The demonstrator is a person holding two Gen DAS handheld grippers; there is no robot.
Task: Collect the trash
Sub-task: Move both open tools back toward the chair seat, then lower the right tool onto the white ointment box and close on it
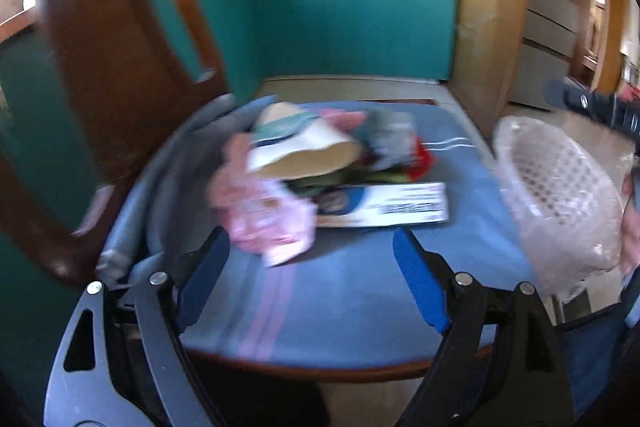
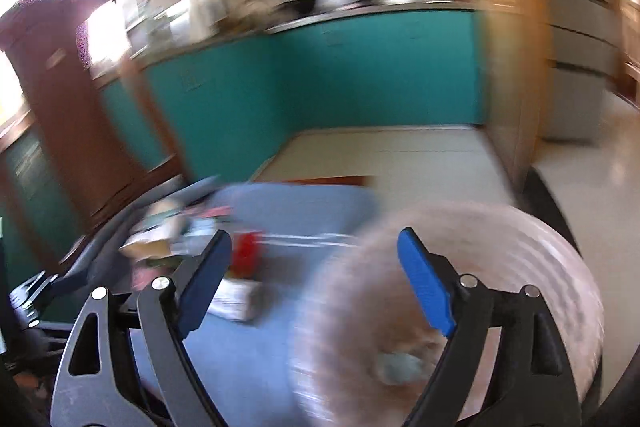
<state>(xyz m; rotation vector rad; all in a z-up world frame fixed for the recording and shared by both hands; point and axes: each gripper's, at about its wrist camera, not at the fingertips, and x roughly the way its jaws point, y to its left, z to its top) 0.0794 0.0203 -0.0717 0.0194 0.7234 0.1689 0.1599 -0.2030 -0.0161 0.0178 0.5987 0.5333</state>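
Trash sits in a loose heap on the blue-cloth-covered tabletop, and as far as I can judge almost all of the collecting is still to do. Starting at the left of the pile, a crumpled pink plastic wrapper lies nearest the left gripper, whose blue-padded fingers stand wide apart with nothing between them, just short of the wrapper. Behind it leans a white and tan paper cup on its side, then a flat white and blue cardboard box lying across the front of the heap, with grey and red scraps bunched behind; the blur keeps me from naming those.

Further right, off the tabletop's edge, stands a pale pink lattice plastic wastebasket lined with a clear bag. In the right wrist view the right gripper is also spread wide and holds nothing, poised above the basket's mouth. Something small and pale seems to lie at the bottom, though the smear makes that uncertain.

So the pile looks largely untouched, and the pink wrapper seems the likely first pick.
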